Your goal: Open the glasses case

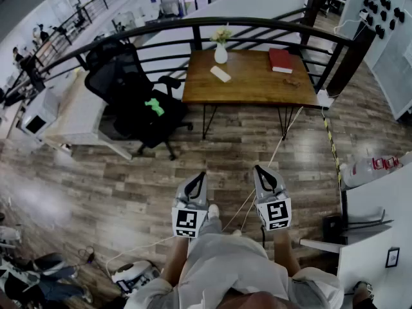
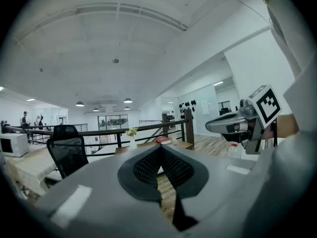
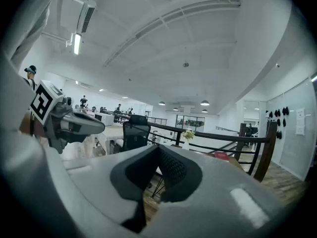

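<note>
Wood-plank floor, open office loft. Left gripper and right gripper: both sets of jaws pressed together with nothing between them, held side by side above the floor, pointing toward the wooden table. White glasses case lies on the table, well apart from both grippers, just in front of a flower vase. Red book to its right.

Wooden table by the railing: a white vase with flowers, a pale oblong case, a red book, and a small brown thing too small to identify.
</note>
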